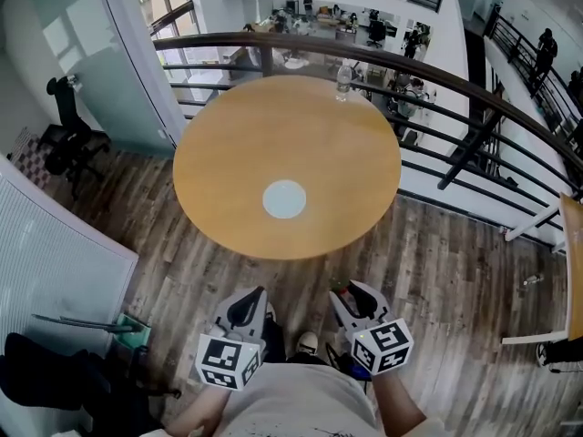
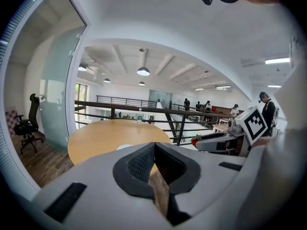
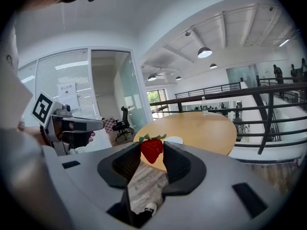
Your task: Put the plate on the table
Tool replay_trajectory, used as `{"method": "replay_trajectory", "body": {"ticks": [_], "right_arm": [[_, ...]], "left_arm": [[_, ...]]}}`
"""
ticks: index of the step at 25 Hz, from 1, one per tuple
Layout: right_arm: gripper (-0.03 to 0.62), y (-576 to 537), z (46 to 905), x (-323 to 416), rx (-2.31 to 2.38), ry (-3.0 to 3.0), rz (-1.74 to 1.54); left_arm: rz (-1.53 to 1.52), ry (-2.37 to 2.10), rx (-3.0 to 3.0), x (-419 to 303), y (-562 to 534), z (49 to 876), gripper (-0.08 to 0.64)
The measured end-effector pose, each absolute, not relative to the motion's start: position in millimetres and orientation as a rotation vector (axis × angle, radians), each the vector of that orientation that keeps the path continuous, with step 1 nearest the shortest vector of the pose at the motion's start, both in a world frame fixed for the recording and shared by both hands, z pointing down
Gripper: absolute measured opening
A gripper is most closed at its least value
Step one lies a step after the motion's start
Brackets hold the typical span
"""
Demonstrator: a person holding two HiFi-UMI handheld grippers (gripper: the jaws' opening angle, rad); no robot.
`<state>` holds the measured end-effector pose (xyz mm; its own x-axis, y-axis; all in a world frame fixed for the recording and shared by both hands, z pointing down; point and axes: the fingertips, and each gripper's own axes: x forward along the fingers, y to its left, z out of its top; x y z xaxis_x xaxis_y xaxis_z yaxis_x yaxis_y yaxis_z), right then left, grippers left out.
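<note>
Plate (image 1: 284, 198): lies flat on the round table (image 1: 228, 135), between the table's centre and its near edge. Bottle (image 1: 343, 80): upright at the far edge. Left gripper (image 1: 259, 295): jaws closed together, nothing between them. Right gripper (image 1: 353, 290): jaws clamped on a strawberry (image 3: 152, 149). Both grippers are off the table, short of its near edge.

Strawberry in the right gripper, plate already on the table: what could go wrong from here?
1. The strawberry sits only between the tips of the right gripper, above the floor; it may slip out, or bruise if squeezed.
2. The plate is small, in the middle of the table; a berry released from height could roll off it.
3. The bottle stands at the far edge by the railing; a long reach might topple it.
</note>
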<state>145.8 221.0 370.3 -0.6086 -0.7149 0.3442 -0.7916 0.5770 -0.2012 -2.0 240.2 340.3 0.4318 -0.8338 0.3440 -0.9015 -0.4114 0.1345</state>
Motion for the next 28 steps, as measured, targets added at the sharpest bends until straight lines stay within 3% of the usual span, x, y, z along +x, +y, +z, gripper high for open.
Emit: {"method": "replay_trajectory", "body": {"ticks": [28], "right_arm": [[0.158, 42.5, 375.8, 78.4, 1.517, -2.443, 0.445]], "left_arm": [[0.28, -1.23, 2.531, -75.4, 32.1, 359.0, 0.023]]}}
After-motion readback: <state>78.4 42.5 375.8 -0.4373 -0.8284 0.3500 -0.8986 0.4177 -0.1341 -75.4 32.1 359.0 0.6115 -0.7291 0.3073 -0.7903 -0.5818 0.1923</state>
